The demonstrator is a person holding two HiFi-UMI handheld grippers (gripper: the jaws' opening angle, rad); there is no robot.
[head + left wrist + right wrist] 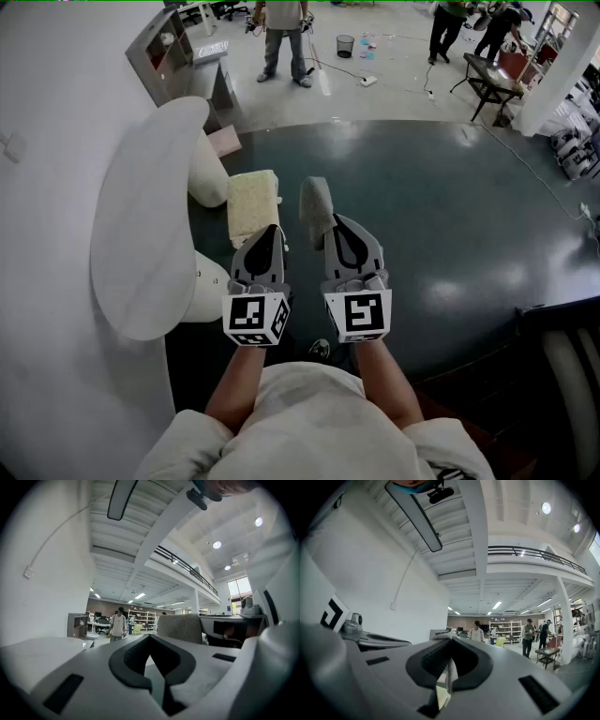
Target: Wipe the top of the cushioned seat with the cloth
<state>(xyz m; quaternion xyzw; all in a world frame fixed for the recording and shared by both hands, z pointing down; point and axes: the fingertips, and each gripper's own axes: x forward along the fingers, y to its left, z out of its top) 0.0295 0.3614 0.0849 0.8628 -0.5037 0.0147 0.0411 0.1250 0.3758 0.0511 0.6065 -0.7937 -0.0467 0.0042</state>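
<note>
Gripping the cloth [314, 204], right gripper [337, 226] is held just right of the cushioned seat [253, 204], whose long axis runs fwd; left gripper [271, 234], shut & empty, is nearer it

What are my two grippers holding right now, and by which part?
The right gripper is shut on the grey textured cloth, pinching its near end; the rest sticks out ahead. The left gripper is shut and empty.
</note>
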